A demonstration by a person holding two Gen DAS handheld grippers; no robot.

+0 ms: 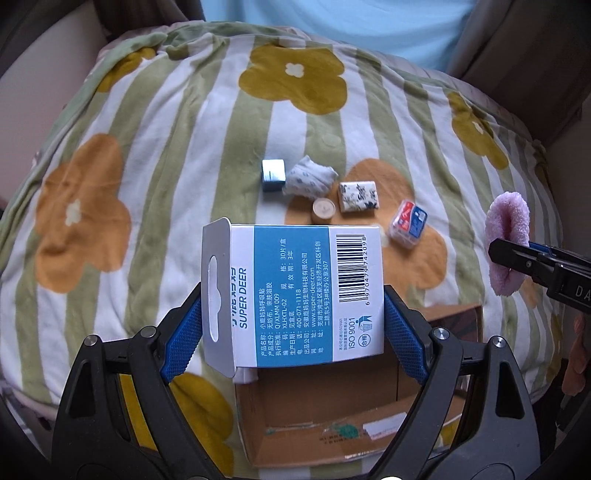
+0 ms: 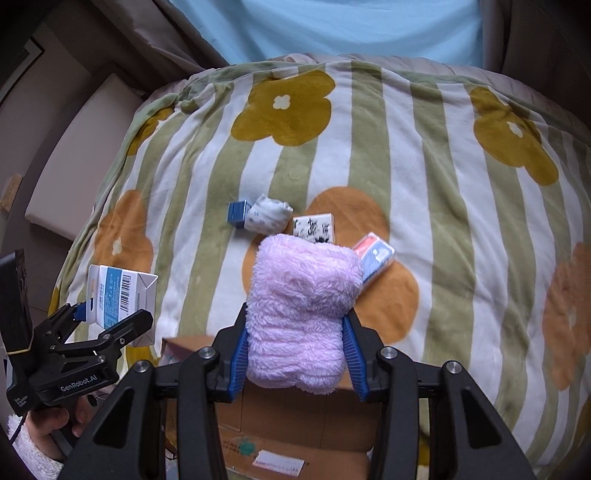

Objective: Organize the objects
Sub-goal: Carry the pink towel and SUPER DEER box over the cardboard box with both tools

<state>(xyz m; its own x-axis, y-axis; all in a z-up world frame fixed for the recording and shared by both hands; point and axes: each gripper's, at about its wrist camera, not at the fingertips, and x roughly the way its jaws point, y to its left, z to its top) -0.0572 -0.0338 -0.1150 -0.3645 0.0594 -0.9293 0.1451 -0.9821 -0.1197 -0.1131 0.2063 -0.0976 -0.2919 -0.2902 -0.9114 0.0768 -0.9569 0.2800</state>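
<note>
My left gripper [image 1: 291, 325] is shut on a white and blue SUPER DEER box [image 1: 291, 291], held above an open cardboard box [image 1: 332, 413]. It also shows in the right wrist view [image 2: 118, 295]. My right gripper [image 2: 295, 354] is shut on a fluffy pink cloth roll [image 2: 299, 310], also seen at the right edge of the left wrist view [image 1: 508, 240], above the same cardboard box [image 2: 295, 424]. On the blanket lie a small blue box [image 1: 273, 175], a rolled white sock [image 1: 308, 181], a round wooden lid [image 1: 324, 209], a black-and-white patterned pack [image 1: 358, 195] and a red-blue pack [image 1: 408, 223].
A striped green and white blanket with orange and yellow flowers [image 1: 166, 147] covers the bed. A person in a light blue shirt [image 2: 332, 29] sits behind it. A beige cabinet [image 2: 74, 147] stands at the left.
</note>
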